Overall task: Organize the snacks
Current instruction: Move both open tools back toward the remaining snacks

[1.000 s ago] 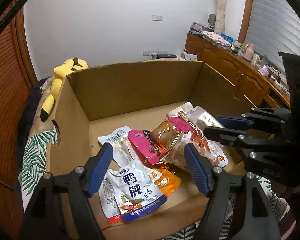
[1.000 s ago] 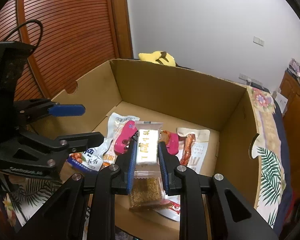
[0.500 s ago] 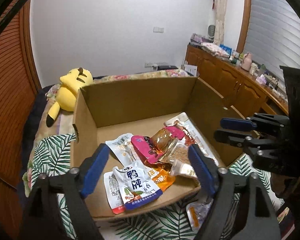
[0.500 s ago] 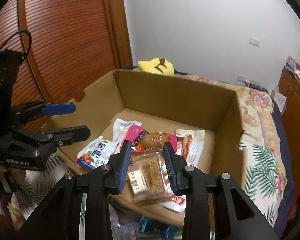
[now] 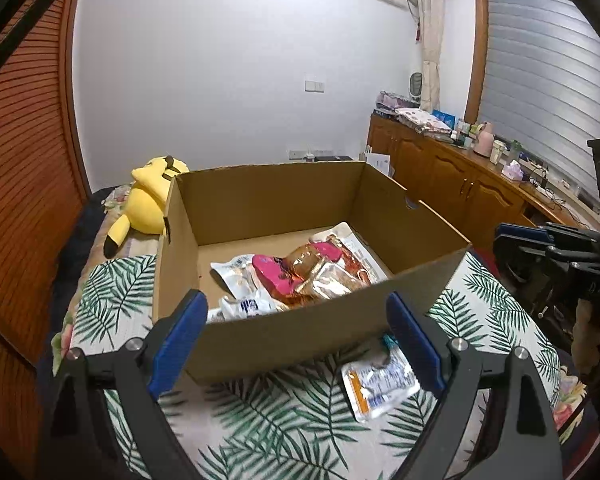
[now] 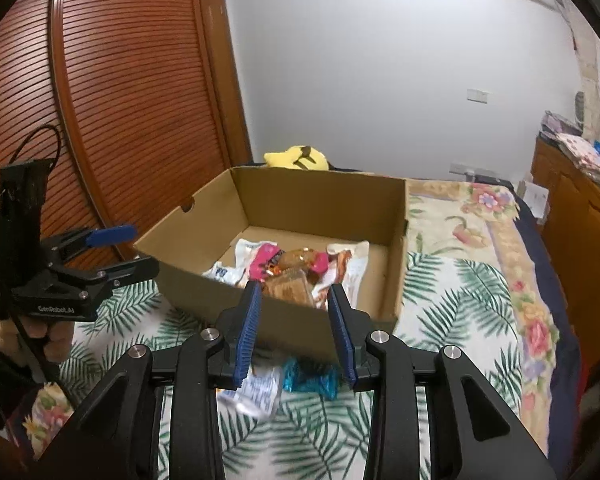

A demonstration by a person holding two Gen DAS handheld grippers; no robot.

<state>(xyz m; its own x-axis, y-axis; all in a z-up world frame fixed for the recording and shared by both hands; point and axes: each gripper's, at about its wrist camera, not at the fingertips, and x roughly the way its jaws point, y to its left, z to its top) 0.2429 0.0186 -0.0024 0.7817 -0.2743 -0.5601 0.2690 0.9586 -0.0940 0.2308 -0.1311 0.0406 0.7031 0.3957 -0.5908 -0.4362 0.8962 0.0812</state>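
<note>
A cardboard box [image 5: 268,200] [image 6: 320,200] sits on the leaf-print bed cover, holding a heap of snack packets [image 5: 300,268] [image 6: 288,268]. A clear sesame-bar packet [image 6: 290,286] lies on top near the front wall. My left gripper [image 5: 296,338] hangs just in front of the box, its jaws wide and still opening, empty. My right gripper [image 6: 296,332] is also in front of the box, its jaws opening with nothing between them. Each gripper shows in the other's view: the left gripper [image 6: 112,252] and the right gripper [image 5: 540,248]. Loose on the cover lie a white-orange packet [image 5: 380,384], a white packet [image 6: 256,392] and a blue packet [image 6: 312,380].
A yellow plush toy [image 5: 148,200] [image 6: 296,158] lies behind the box. A louvred wooden door [image 6: 120,100] stands on the left and wooden cabinets [image 5: 460,188] with clutter on top run along the right. A hand [image 6: 48,340] holds the left gripper's grip.
Both grippers have drawn back out of the box to its front. The right one let go of the sesame-bar packet, which now lies in the box. The left jaws spread wider.
</note>
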